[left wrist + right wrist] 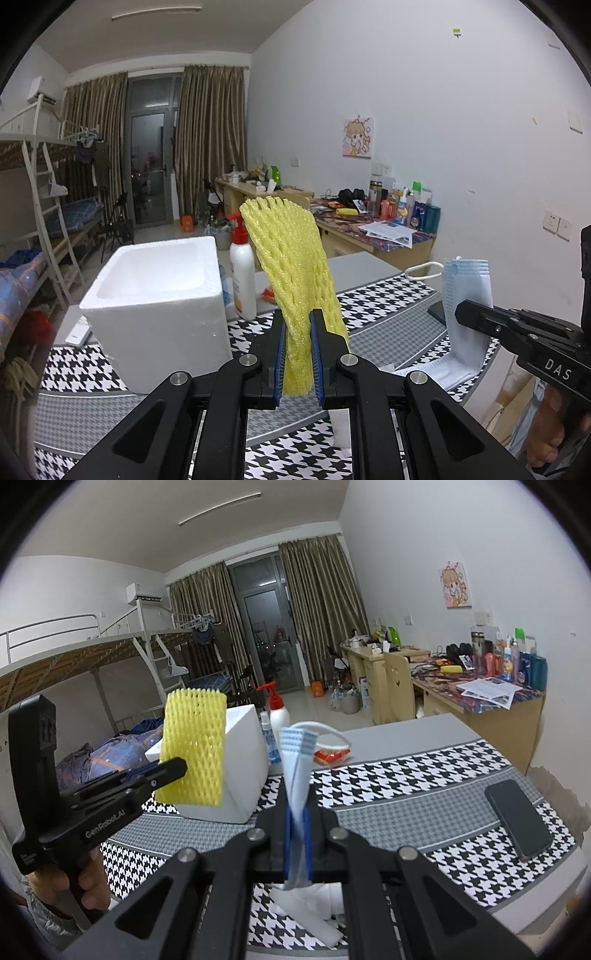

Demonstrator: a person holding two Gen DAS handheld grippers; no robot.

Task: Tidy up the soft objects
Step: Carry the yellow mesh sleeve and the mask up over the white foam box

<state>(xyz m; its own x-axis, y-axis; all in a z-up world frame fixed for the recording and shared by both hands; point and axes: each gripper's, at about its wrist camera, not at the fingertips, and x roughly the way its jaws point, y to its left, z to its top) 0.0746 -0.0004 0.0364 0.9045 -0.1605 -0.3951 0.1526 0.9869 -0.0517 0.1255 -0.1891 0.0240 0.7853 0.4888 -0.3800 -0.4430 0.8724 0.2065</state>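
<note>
Yellow foam net sleeve [295, 273], ribbed mesh, stands upright, clamped between the left gripper [298, 354] pads above the houndstooth cloth [388, 302]. Pleated blue face mask [295, 768], folded flat, is pinched by the closed right gripper [297, 834]. White styrofoam box [155, 295], open-topped, sits just left.

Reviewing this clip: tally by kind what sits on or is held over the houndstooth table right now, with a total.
Yellow foam net sleeve, in the left gripper: 1
Blue face mask, in the right gripper: 1
White foam box: 1
Bottles: 2, white pump bottle, clear spray bottle
Black phone: 1
Red packet: 1
Total: 7
</note>
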